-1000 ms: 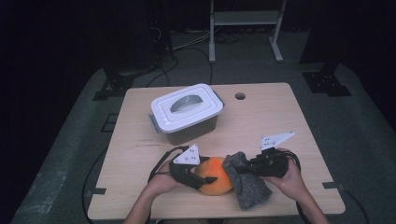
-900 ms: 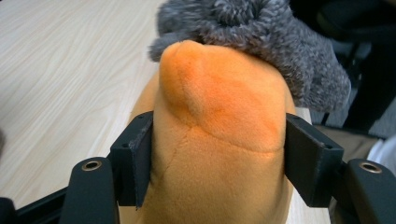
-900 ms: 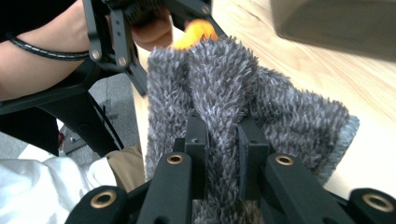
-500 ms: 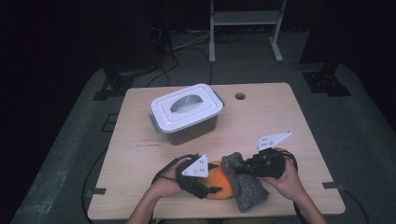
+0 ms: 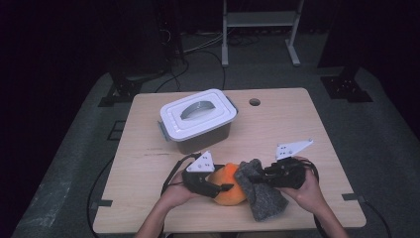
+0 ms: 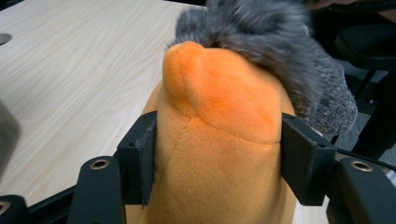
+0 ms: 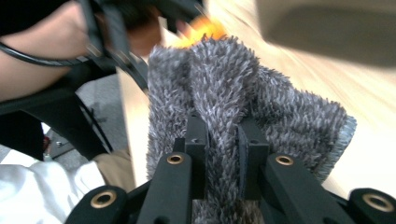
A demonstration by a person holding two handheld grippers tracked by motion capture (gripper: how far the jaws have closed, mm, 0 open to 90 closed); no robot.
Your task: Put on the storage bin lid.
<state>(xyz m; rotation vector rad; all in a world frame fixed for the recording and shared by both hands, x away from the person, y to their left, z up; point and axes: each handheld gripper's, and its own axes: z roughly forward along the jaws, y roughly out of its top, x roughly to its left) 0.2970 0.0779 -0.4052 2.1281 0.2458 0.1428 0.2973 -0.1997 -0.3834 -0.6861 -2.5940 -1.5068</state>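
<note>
Near the front edge of the bench point(image 5: 297, 119), the left claw point(image 5: 224, 187) has just been closing and now squeezes an orange plush toy point(image 5: 229, 184) between its pads. The right claw point(image 5: 253, 179) is clenched tight on a bunch of grey fuzzy cloth point(image 5: 262, 198), which lies against the toy's right side and drapes over its top. Farther back stands a lidded plastic box point(image 5: 198, 121), well apart from both hands.
</note>
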